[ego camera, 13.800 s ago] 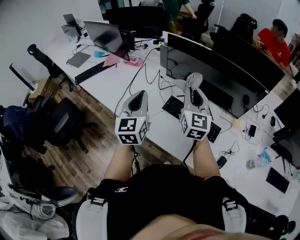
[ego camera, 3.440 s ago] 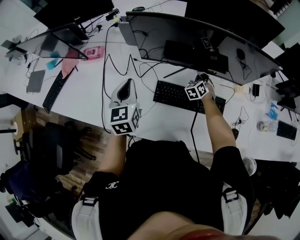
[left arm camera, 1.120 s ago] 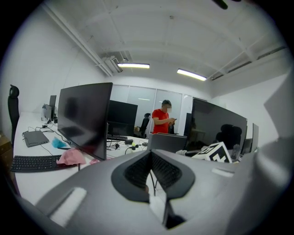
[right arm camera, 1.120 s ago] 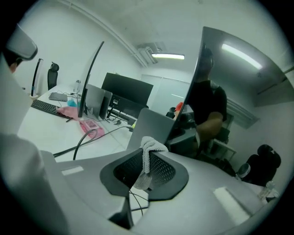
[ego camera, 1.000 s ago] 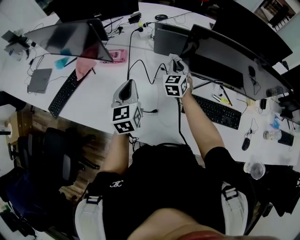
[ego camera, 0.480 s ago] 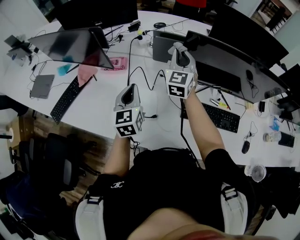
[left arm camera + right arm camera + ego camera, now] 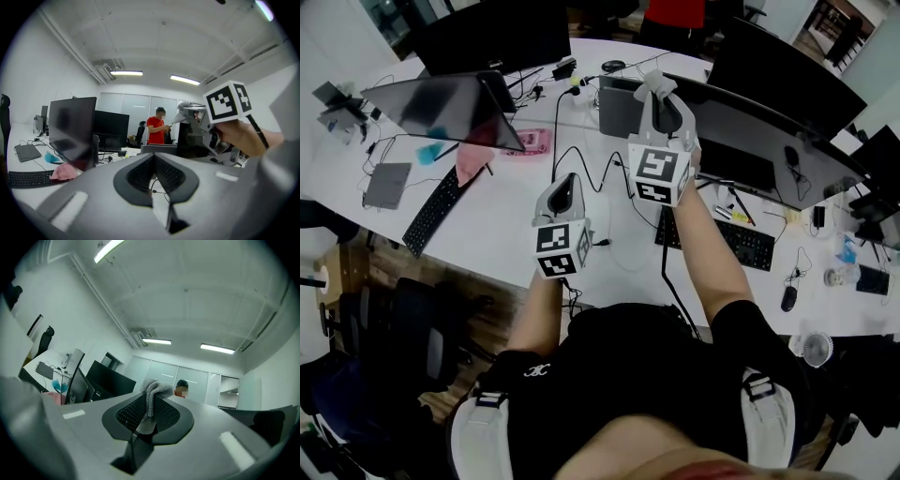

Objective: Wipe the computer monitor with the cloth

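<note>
Since half a second ago the right hand-held gripper has risen further, from in front of the left end of the curved monitor to level with its top edge. Its jaws are clamped on the grey cloth, which pokes out past the tips as a folded wad; whether it touches the screen cannot be told. The left hand-held gripper stays low over the white table, jaws together and empty

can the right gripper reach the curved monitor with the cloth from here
Probably yes: the right gripper, shut on the cloth, sits beside the curved monitor with nothing between them.
</note>
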A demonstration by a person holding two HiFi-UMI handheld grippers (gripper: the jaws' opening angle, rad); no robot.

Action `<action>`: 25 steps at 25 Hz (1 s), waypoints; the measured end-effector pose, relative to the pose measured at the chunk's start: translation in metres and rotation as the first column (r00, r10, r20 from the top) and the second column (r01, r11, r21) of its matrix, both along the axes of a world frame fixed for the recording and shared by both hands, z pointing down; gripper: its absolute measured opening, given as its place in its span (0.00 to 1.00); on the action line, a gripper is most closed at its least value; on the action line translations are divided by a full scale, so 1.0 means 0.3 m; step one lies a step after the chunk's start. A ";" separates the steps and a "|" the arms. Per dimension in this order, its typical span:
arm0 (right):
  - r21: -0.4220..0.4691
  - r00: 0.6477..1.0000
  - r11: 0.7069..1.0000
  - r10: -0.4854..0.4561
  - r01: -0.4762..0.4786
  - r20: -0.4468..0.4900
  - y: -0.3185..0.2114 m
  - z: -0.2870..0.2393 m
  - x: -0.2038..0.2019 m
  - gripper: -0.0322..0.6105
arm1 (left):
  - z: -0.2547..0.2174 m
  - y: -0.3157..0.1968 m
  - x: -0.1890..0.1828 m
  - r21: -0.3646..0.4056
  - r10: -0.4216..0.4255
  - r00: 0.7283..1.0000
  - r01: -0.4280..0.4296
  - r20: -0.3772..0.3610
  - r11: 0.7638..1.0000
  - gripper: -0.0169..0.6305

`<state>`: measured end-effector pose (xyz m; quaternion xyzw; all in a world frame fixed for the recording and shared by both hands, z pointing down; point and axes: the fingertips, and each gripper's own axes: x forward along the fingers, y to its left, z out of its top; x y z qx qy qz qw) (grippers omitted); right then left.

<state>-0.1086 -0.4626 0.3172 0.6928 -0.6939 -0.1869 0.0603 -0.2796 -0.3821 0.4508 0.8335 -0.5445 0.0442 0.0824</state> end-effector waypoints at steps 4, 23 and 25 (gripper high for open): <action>0.034 1.000 0.999 -0.009 0.009 -0.009 0.084 -0.020 0.028 0.10 | -0.012 -0.001 0.057 0.005 0.021 1.000 -0.021 0.004 1.000 0.11; -0.032 0.959 0.973 0.230 -0.228 0.166 0.571 0.139 0.690 0.10 | -0.108 0.083 0.688 0.059 0.312 0.950 -0.313 0.021 0.948 0.11; -0.047 0.951 0.969 0.246 -0.242 0.186 0.592 0.160 0.730 0.10 | -0.111 0.098 0.744 0.060 0.341 0.940 -0.342 0.024 0.938 0.11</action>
